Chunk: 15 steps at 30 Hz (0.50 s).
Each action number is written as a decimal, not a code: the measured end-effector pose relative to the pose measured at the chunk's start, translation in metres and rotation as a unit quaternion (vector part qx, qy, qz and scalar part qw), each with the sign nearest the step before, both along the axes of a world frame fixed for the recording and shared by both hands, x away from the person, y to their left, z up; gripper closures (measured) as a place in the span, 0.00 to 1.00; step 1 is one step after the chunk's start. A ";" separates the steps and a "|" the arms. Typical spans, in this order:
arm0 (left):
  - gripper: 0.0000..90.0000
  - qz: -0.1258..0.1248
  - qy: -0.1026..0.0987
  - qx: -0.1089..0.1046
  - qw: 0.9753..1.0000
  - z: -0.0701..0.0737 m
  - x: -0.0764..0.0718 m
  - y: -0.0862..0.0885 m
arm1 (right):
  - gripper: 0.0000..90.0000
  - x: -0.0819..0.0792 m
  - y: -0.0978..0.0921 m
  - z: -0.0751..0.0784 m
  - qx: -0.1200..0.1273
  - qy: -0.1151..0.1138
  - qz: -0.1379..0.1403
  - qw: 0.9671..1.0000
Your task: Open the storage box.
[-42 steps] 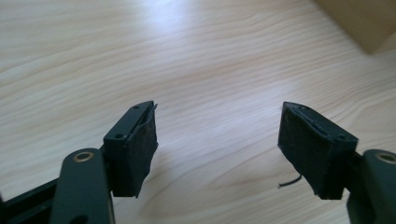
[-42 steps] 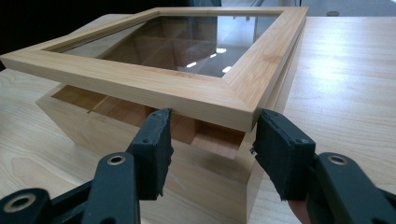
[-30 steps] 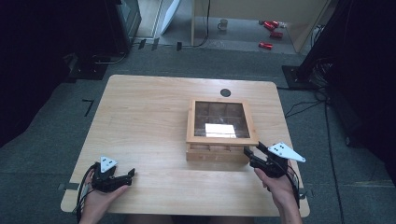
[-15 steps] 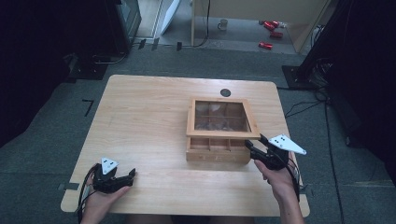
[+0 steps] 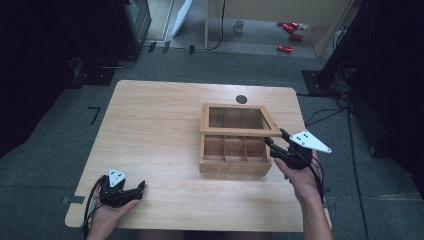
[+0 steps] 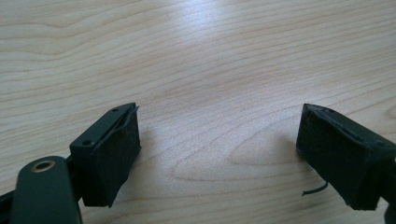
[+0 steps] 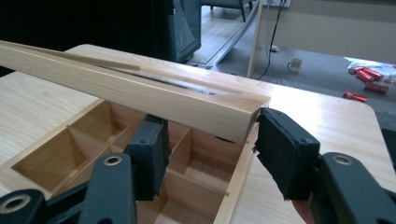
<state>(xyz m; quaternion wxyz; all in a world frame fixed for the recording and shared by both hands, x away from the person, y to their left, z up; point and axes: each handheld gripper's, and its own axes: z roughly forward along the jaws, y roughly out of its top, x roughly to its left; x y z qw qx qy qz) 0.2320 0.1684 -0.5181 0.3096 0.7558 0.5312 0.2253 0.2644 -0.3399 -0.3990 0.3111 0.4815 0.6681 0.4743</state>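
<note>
Now that the glass-paned lid has risen off the wooden tea box, right gripper jaws straddle its corner, apparently opening it; left gripper rests, jaws apart, near the tabletop's front-left corner.

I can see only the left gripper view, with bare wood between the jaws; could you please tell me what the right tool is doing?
Observer: It is at a box. The right tool is at the front right corner of the lid, which is raised partway.
Operator: Thank you. Is it clamped on the lid?
Observer: It doesn't look so. Its jaws stand apart, one under the lid's front rail and the other beside the rail's end.
Operator: Is there anything inside the box?
Observer: The compartments that show look empty.
</note>
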 end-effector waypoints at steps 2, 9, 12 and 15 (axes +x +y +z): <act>0.16 0.000 0.000 0.000 1.000 0.000 0.000 0.000 | 0.49 0.004 0.000 0.002 0.000 -0.002 0.000 1.000; 0.16 -0.001 -0.001 -0.001 1.000 0.000 0.000 0.000 | 0.47 0.020 -0.001 0.006 -0.007 -0.017 0.006 1.000; 0.16 0.000 -0.001 -0.001 1.000 0.000 0.000 0.000 | 0.47 0.026 -0.002 0.007 -0.010 -0.022 0.012 1.000; 0.16 -0.001 -0.001 0.001 1.000 0.000 0.000 0.000 | 0.47 0.034 -0.004 0.008 -0.014 -0.031 0.021 0.999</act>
